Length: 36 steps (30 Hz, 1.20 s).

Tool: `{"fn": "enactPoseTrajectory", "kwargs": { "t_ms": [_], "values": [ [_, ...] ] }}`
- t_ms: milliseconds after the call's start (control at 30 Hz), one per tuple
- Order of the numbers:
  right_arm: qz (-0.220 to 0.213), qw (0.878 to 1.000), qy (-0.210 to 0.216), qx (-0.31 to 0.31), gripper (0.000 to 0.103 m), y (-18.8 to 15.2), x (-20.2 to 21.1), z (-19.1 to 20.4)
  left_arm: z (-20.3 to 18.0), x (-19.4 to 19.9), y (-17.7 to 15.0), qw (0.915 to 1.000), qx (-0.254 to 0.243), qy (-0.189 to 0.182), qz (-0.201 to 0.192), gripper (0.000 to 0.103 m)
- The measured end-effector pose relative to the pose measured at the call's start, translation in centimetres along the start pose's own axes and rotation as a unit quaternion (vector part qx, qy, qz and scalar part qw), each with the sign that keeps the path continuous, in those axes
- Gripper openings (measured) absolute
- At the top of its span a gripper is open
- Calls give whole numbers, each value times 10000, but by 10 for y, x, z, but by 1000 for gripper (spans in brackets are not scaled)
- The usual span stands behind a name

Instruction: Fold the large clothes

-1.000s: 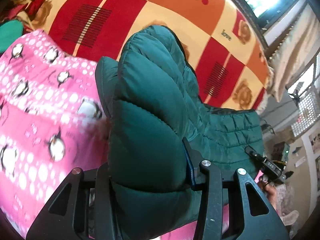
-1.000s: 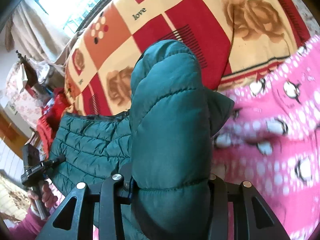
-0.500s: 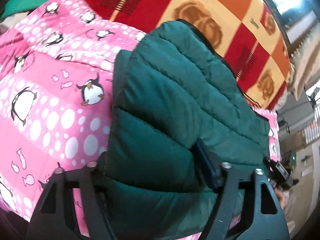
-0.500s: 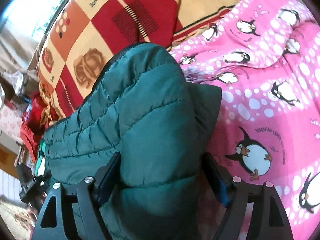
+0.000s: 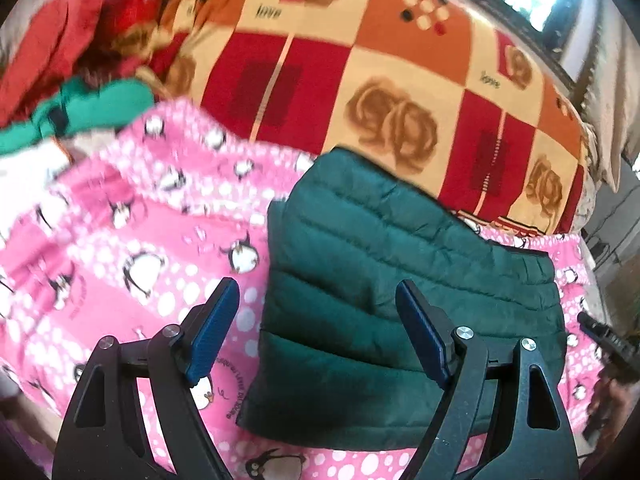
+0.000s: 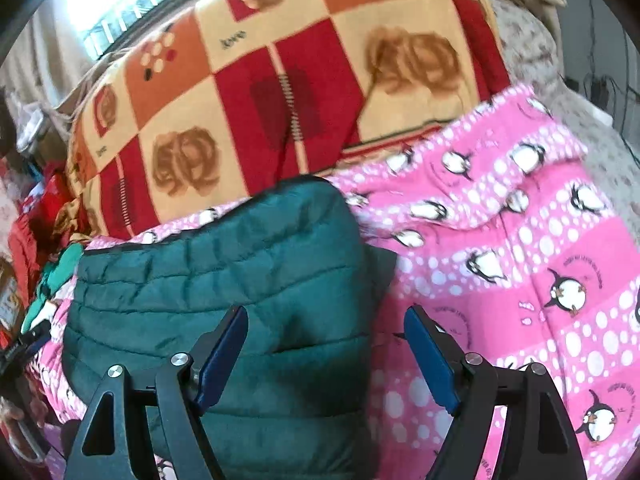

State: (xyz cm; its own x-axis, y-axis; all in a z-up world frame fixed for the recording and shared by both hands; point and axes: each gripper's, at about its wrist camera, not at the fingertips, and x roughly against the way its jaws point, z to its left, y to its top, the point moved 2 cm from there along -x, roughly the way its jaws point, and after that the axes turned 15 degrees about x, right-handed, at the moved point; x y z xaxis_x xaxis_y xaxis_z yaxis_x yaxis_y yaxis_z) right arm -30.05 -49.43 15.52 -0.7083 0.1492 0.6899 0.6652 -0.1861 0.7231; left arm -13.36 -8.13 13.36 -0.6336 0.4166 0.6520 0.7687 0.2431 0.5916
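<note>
A dark green quilted puffer jacket (image 5: 400, 264) lies folded flat on a pink penguin blanket (image 5: 132, 264). My left gripper (image 5: 318, 334) is open and empty, its blue pads apart just above the jacket's left edge. In the right wrist view the same jacket (image 6: 240, 280) lies on the pink blanket (image 6: 520, 280), and my right gripper (image 6: 326, 354) is open and empty over the jacket's right edge. Each gripper holds nothing.
A red, orange and cream checked blanket (image 5: 380, 72) with rose prints covers the bed behind. A heap of red and green clothes (image 5: 76, 64) lies at the far left. A window (image 6: 132, 12) is behind the bed. The other gripper (image 5: 608, 344) shows at the right edge.
Both grippers have opened and let go of the jacket, which was lifted and folded over. It now lies flat on the pink blanket, and both grippers have drawn back.
</note>
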Motion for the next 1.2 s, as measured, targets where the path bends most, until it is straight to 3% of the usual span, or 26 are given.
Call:
{"fn": "enactPoseTrajectory", "kwargs": {
  "t_ms": [67, 367, 633, 833, 1067, 1200],
  "values": [
    [-10, 9999, 13, 123, 86, 0, 0, 14, -12, 8, -4, 9998, -130, -8, -114, 81],
    [-108, 9979, -32, 640, 86, -14, -2, 70, -66, 16, -42, 9960, -850, 219, -180, 81],
    [8, 9956, -356, 865, 86, -26, -10, 97, -95, 6, -80, 9933, -1087, 282, -273, 81],
    [-68, 9928, -521, 1076, 86, -26, -8, 113, -103, 6, -91, 9876, -1367, 515, -571, 81],
    [-55, 9949, -539, 852, 88, -29, -11, 119, -102, 5, -97, 9873, -1295, 589, -704, 81],
    [-32, 9957, -519, 772, 94, -30, -12, 119, -102, 4, -99, 9871, -1265, 628, -751, 81]
  ]
}}
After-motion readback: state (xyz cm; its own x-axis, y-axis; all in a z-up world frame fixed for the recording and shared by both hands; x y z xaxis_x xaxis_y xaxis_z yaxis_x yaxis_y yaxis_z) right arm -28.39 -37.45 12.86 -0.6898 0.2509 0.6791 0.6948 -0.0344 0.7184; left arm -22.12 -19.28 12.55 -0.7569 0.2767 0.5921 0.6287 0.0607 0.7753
